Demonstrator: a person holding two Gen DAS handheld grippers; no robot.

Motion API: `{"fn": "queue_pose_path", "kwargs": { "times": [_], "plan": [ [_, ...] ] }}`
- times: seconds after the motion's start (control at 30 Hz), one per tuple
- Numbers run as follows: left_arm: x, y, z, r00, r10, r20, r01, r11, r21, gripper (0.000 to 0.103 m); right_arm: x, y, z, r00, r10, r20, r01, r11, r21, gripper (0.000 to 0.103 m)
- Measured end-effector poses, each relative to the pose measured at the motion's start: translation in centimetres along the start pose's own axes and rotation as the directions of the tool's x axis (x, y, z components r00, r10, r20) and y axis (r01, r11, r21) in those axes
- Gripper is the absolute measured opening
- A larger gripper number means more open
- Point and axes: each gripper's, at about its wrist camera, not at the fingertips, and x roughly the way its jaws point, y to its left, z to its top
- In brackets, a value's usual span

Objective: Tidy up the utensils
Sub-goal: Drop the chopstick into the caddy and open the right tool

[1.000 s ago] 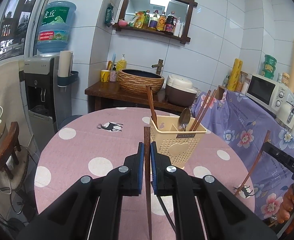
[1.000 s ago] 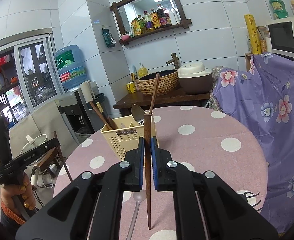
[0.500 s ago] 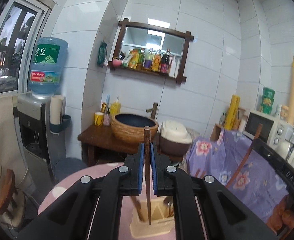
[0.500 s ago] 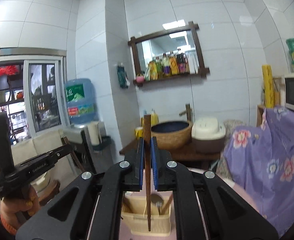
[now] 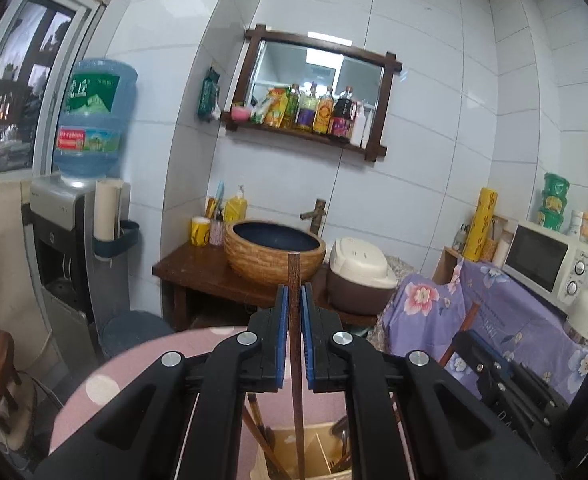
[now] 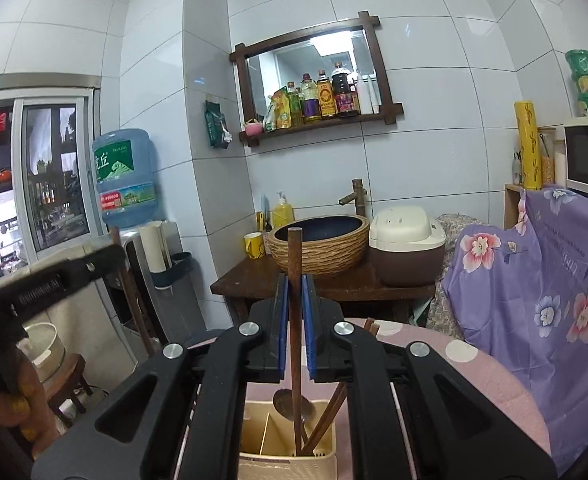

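My left gripper (image 5: 293,300) is shut on a dark wooden chopstick (image 5: 294,280) held upright, its lower end over the cream utensil holder (image 5: 290,456). My right gripper (image 6: 294,292) is shut on another wooden chopstick (image 6: 294,256), also upright, its tip down inside the holder (image 6: 286,452) beside a metal spoon (image 6: 286,402) and other chopsticks (image 6: 326,416). The right gripper shows in the left wrist view (image 5: 506,376) at the lower right; the left gripper shows in the right wrist view (image 6: 54,276) at the left.
The holder stands on a round pink polka-dot table (image 6: 474,372). Behind are a wooden stand with a woven basin (image 5: 274,252), a rice cooker (image 5: 358,276), a water dispenser (image 5: 66,240), a purple floral cover (image 6: 542,288) and a microwave (image 5: 550,260).
Both grippers have dropped closer over the holder, which now lies at the bottom of both views. Each chopstick's lower end has gone down toward the holder; both stay gripped.
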Motion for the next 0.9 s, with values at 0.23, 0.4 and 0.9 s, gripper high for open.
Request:
{"fn": "queue_pose_path", "kwargs": {
  "times": [0.23,0.4,0.9],
  "plan": [
    [0.2,-0.2,0.7,0.999,0.014,0.039,-0.014,1.0,-0.001,0.008,0.8,-0.2,-0.5,1.0,-0.003,-0.022,0.003,1.0,0.003,0.008],
    [2.0,-0.3,-3.5,0.999,0.02,-0.031,-0.019,1.0,0.017,0.008,1.5,-0.5,-2.9,0.998,-0.003,-0.063,0.003,1.0,0.012,0.008],
    [4.5,0.1,-10.9,0.977,0.002,-0.212,0.007,0.999,0.038,0.02,2.1,-1.7,-7.5,0.991,-0.025,-0.132,0.026,1.0,0.008,0.008]
  ]
}}
